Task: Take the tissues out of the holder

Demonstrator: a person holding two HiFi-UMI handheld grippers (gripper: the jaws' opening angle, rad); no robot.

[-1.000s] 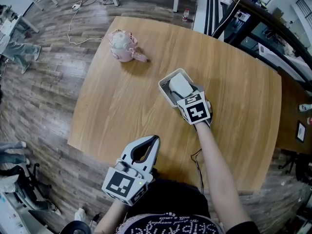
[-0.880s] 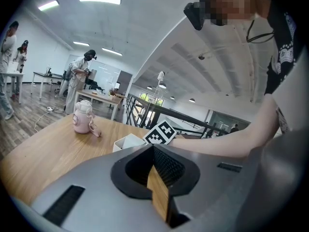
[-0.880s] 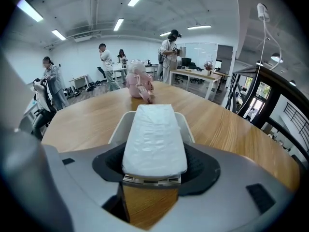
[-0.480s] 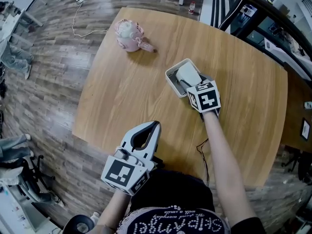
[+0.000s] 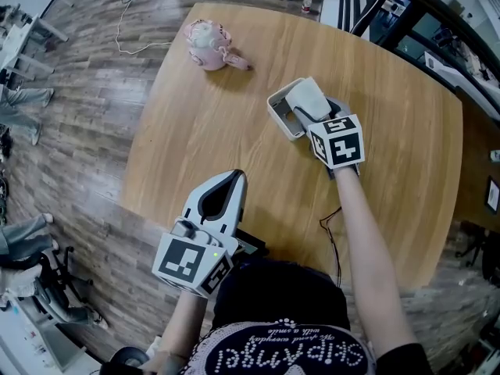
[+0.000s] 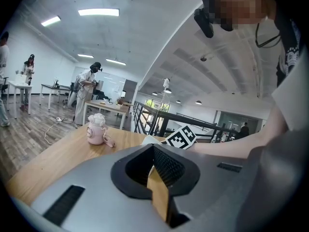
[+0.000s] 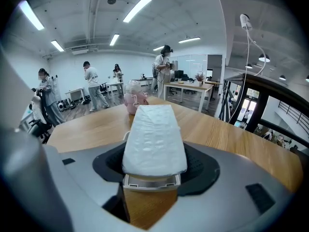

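Tabletop of pale wood seen from above, with a person seated at its near edge holding a two-jaw gripper in each hand. Right of centre sits a small white open-topped holder, and a white plastic-wrapped pack of tissues stands tilted in it, its far end raised above the rim and its near end down inside. The right gripper reaches in from the near side, its jaws clamped across the pack's narrow width, one pad against each long side. The left gripper hangs over the near edge of the table, well apart from the holder, its jaws together and holding nothing. A pink flask with a strap stands at the far left corner, out of the way. The pack looks light and soft, likely to dent under a squeeze, and its crinkled film is probably a little slippery, so a moderate pinch on the two long sides towards the middle seems the safest hold; gripping only a loose corner of the wrap could let it slide free. The holder also looks light and may ride up with the pack unless something steadies it. Whether its base sits flat on the wood cannot be told.
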